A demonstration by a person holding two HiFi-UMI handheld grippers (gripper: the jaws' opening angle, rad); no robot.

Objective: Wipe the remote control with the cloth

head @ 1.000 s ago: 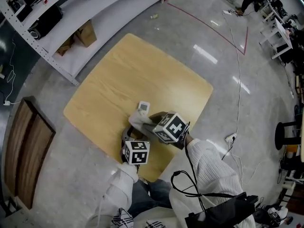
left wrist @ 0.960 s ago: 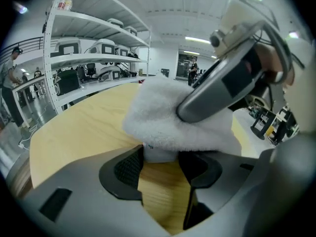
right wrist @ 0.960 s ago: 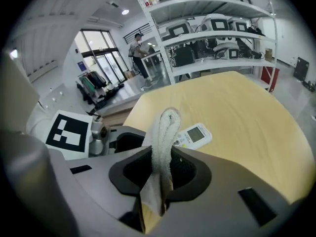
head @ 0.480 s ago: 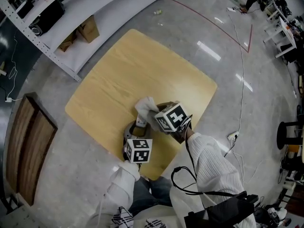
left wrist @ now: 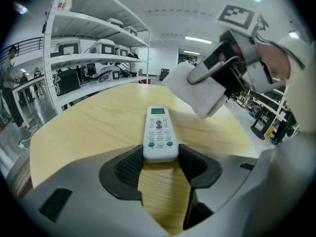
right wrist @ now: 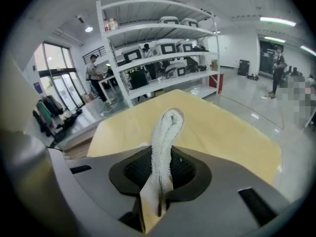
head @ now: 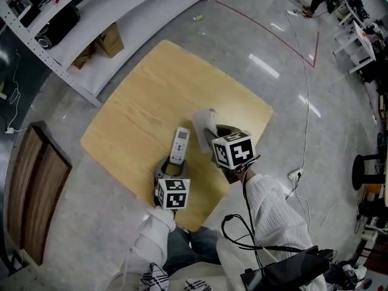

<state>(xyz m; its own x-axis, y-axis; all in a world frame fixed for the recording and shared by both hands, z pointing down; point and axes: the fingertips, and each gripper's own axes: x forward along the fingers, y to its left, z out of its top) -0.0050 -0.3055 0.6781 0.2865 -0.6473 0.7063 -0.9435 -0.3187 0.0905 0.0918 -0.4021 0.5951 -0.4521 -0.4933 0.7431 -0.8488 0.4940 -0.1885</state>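
A white remote control (head: 179, 145) (left wrist: 159, 133) lies on the light wooden table (head: 145, 96), its near end clamped between the jaws of my left gripper (head: 174, 165) (left wrist: 160, 164), button side up. My right gripper (head: 213, 139) (right wrist: 160, 174) is shut on a white cloth (head: 205, 122) (right wrist: 163, 152), which sticks up from its jaws. In the left gripper view the cloth (left wrist: 200, 90) hangs in the air to the right of the remote and above it, not touching it.
White shelving (head: 91, 17) with boxes and equipment runs along the table's far left side. A dark wooden panel (head: 33, 193) lies on the floor at left. A cable (head: 303, 90) trails over the floor to the right. A stool (head: 364, 168) stands at far right.
My right gripper lifted the cloth off the remote and drew away to the right. The remote, earlier covered by the cloth, now shows in full; the left gripper keeps holding it.
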